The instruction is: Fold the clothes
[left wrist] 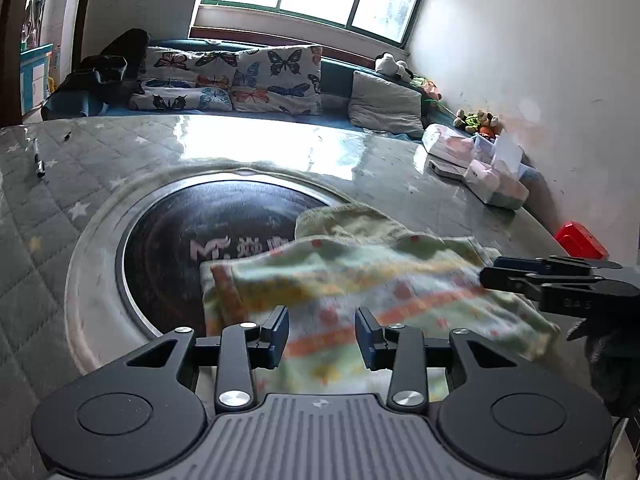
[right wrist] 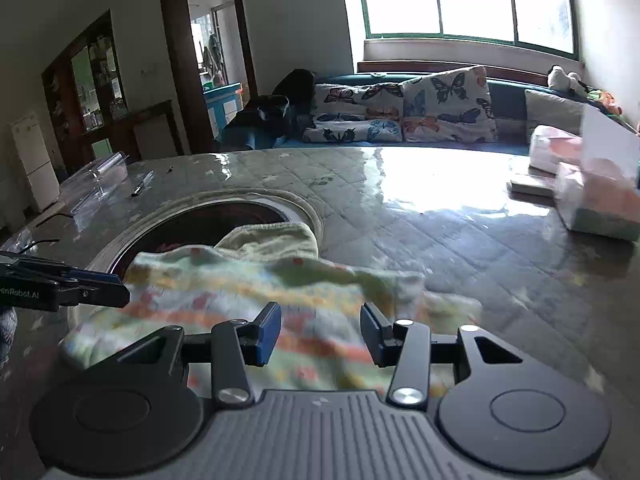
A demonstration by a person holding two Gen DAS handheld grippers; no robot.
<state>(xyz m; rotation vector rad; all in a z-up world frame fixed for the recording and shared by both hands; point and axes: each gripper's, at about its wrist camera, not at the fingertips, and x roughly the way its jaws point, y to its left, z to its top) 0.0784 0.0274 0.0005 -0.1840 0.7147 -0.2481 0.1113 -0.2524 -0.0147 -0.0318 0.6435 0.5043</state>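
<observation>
A small pale green garment (left wrist: 360,280) with orange, yellow and red print lies partly folded on the round table, over the edge of its dark centre disc (left wrist: 208,236). It also shows in the right wrist view (right wrist: 256,292). My left gripper (left wrist: 322,332) is open, its fingers just above the garment's near edge. My right gripper (right wrist: 316,334) is open too, over the garment's near right part. The right gripper's fingers (left wrist: 520,276) show from the side in the left wrist view, at the garment's right edge. The left gripper's fingers (right wrist: 92,284) show at the garment's left edge.
The table has a quilted grey cover (left wrist: 48,216) under glossy plastic. A pen (left wrist: 39,160) lies at the far left. Tissue packs and boxes (left wrist: 480,168) stand at the far right, a red box (left wrist: 580,240) beside them. A sofa with butterfly cushions (left wrist: 240,80) is behind.
</observation>
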